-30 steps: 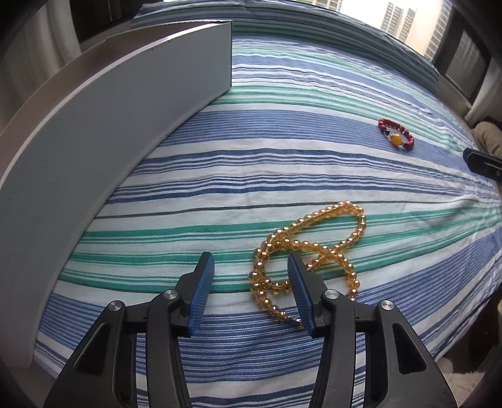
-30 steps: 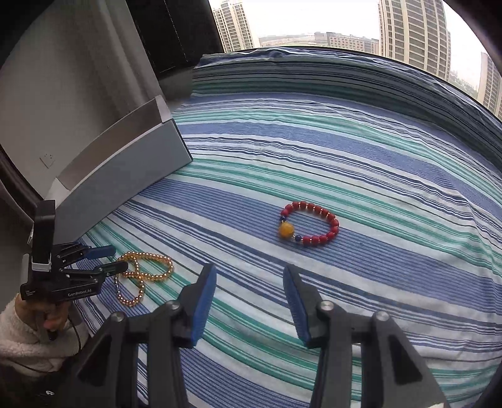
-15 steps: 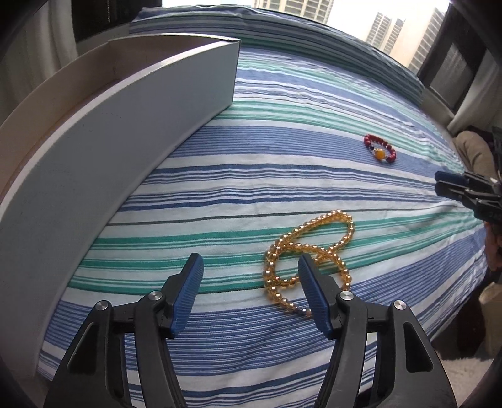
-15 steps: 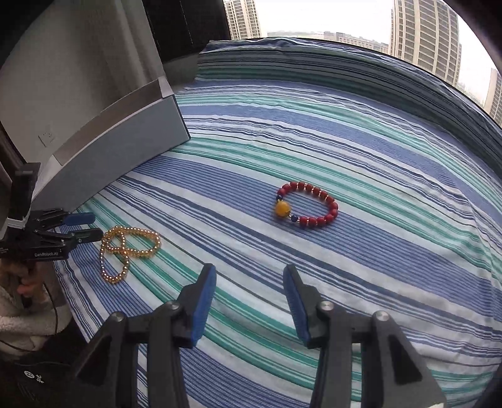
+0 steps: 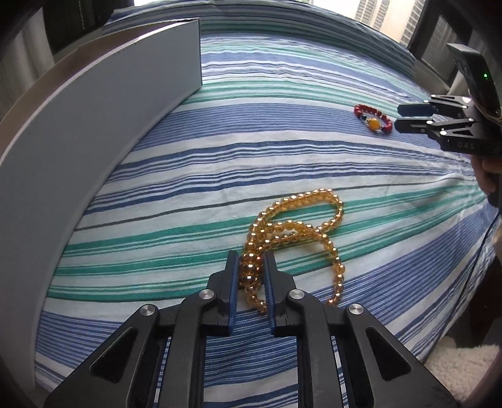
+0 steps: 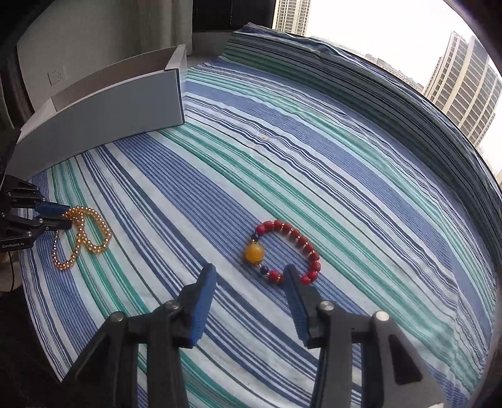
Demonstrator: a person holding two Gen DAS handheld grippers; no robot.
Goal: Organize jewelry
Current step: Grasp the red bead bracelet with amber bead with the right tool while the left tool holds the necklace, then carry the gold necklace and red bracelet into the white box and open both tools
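Beneath me a striped sheet (image 6: 329,163) spreads wide — bands of blue, green and white, drawn fairly smooth with a few soft creases. Past the sheet's far edge stands a window (image 6: 392,40) full of pale, overcast daylight, with tall apartment towers (image 6: 464,94) rising beyond the glass. Left of the sheet I see a light wall (image 6: 69,50) carrying a white socket plate (image 6: 56,76), and a pale curtain (image 6: 157,25) hanging beside a dark frame. Off the sheet's near right corner, low down, lies a patch of fluffy cream rug (image 5: 461,357) — the light there is dimmer.
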